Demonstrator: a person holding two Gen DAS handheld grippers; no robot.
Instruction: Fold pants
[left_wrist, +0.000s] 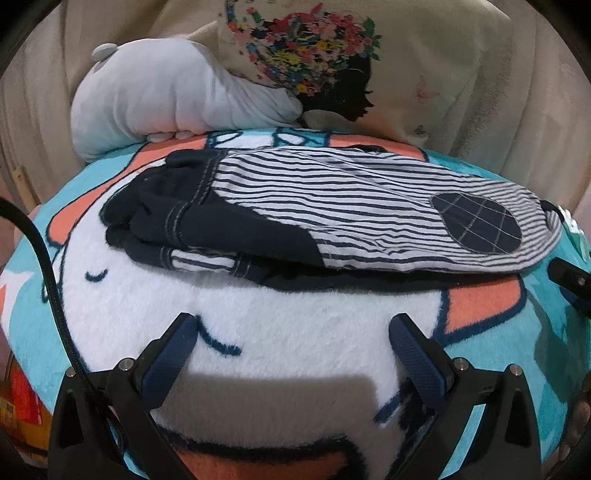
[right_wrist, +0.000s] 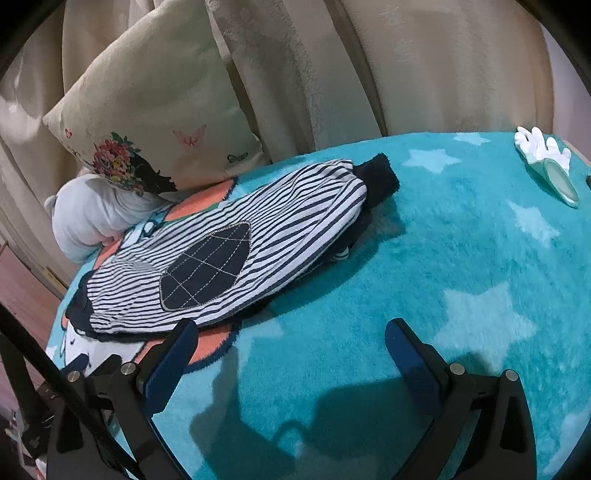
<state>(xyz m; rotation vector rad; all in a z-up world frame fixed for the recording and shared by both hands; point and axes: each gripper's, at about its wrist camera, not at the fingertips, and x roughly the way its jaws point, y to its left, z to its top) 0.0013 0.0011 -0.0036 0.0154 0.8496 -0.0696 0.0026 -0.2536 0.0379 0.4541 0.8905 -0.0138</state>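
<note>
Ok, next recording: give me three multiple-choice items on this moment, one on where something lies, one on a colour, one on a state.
1. Where do the pants lie?
A. on the blanket
B. on the pillow
C. held in the air

2. What colour is the oval patch on the pants?
A. red
B. dark blue
C. yellow

3. How is the left hand-held gripper?
A. shut on the pants
B. shut on nothing
C. open, holding nothing

Answers:
1 A, the pants rest flat on the teal blanket.
2 B, the patch is dark blue with pale stitched lines.
3 C, its fingers stand wide apart over the blanket, short of the pants.
</note>
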